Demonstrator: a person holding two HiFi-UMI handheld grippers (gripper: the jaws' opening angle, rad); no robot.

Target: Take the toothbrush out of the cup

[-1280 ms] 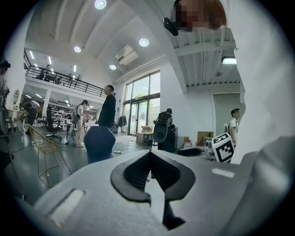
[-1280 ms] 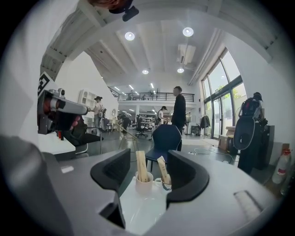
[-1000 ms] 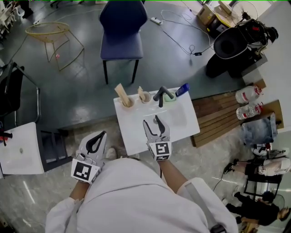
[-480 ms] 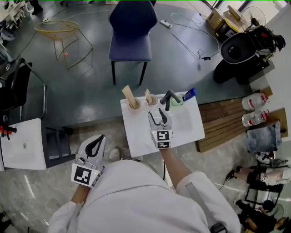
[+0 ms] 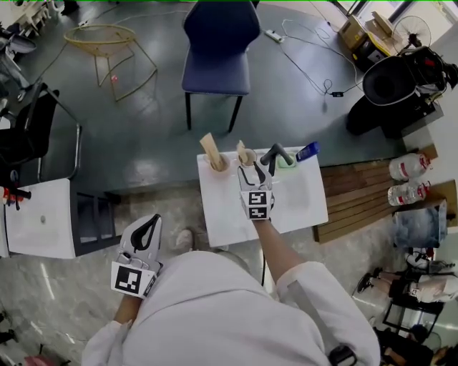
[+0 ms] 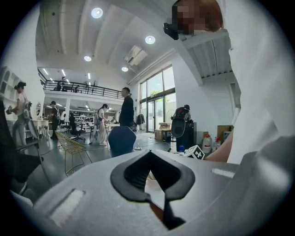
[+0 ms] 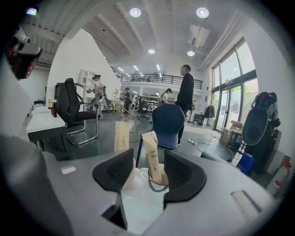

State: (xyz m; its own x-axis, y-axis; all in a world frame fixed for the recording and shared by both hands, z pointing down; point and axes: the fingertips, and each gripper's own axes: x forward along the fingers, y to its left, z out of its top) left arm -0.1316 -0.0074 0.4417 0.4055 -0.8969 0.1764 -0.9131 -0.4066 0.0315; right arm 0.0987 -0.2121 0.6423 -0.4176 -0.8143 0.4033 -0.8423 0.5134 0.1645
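At the desk's (image 5: 293, 200) 12 o'clock edge we log the cup (image 5: 247, 158) holding the wrapped toothbrush (image 5: 242, 149) upright. The right tool (image 5: 257, 176) is wide and closing, pads clear. The cup at its 9 o'clock (image 5: 219, 165) holds a tan packet (image 5: 210, 146). The left tool (image 5: 147, 229) has jaws together, empty.

Large open-plan lab or studio hall, two storeys high, not a home.
Overhead: white ceiling with recessed round lights (image 7: 135, 12) and a ceiling air-conditioner (image 7: 196, 34).
Upper level: mezzanine railing (image 7: 156, 79) along the far wall.
Side wall: tall glazed windows (image 7: 233, 87).
Floor: smooth grey floor (image 5: 143, 143), loose cables (image 5: 308, 64), power strip (image 5: 273, 34).
Furniture: blue chair (image 5: 217, 43), black office chair (image 7: 69, 105), gold wire stool (image 5: 107, 43), small white table (image 5: 304, 207), white desk (image 5: 39, 229).
Clutter: cardboard boxes (image 5: 365, 32), floor fan (image 5: 409, 28), water bottles (image 5: 408, 168), wooden pallet (image 5: 358, 196).
Background: several standing people (image 7: 186, 92), scattered about the hall.
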